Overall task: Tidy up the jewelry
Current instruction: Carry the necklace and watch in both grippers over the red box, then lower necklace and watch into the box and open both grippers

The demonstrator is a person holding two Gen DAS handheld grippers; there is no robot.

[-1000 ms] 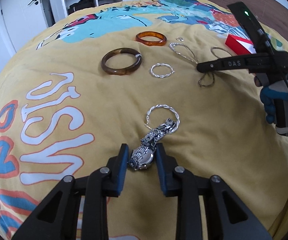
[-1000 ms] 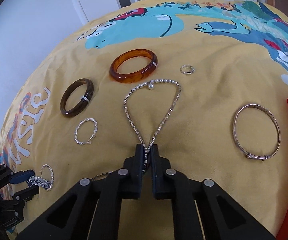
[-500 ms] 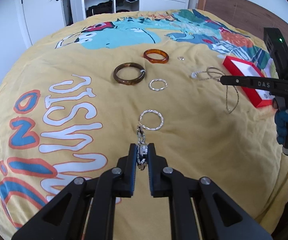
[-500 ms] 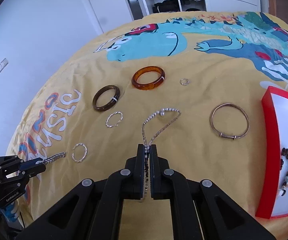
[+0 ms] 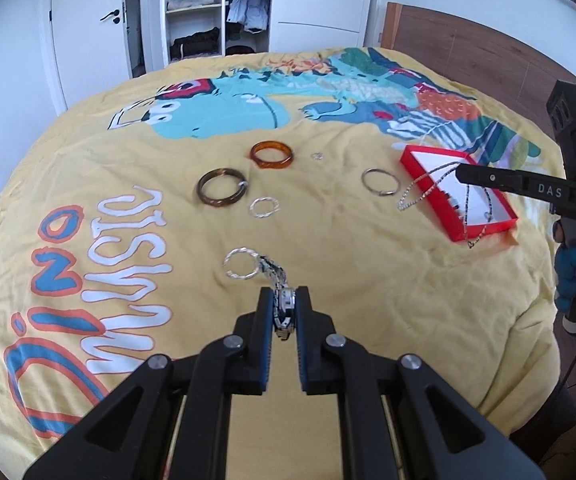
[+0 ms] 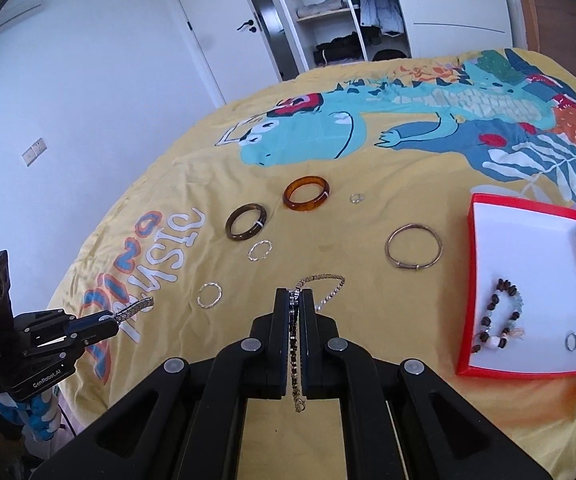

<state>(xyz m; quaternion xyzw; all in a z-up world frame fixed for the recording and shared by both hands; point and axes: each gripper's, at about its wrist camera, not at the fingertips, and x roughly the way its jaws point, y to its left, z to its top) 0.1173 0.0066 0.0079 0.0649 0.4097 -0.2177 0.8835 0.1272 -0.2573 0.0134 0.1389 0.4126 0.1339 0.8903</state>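
A yellow dinosaur-print duvet (image 5: 328, 288) covers the bed, with an open wardrobe (image 5: 207, 12) and white doors behind it. The left gripper (image 5: 285, 308) is clamped on a silver metal watch (image 5: 283, 304), pinched at the case so that its link band trails forward off the fingertips toward a twisted silver ring (image 5: 241, 263) lying just ahead on the cover; whether the band's far end touches the duvet cannot be told. The watch looks like the heavier piece, with a stiff case and a loose, slippery band, so the case is the sound place to hold it, and it may swing or slide if carried fast. The right gripper (image 6: 296, 300) is clenched on a silver chain necklace (image 6: 330, 288), one run of it threaded back between the fingers, the loop drooping ahead of the tips. It seems light and entirely limp, prone to tangling and to slipping through a thin pinch, so a hold near the middle of the doubled strand looks best. To this gripper's right lies the red box (image 6: 528, 204), holding a beaded bracelet (image 6: 496, 320) and a small ring (image 6: 571, 340). Farther ahead on the duvet rest a thin metal bangle (image 6: 414, 246), a small twisted ring (image 6: 259, 250), a dark brown bangle (image 6: 245, 222), an amber bangle (image 6: 306, 194) and a tiny ring (image 6: 356, 198).
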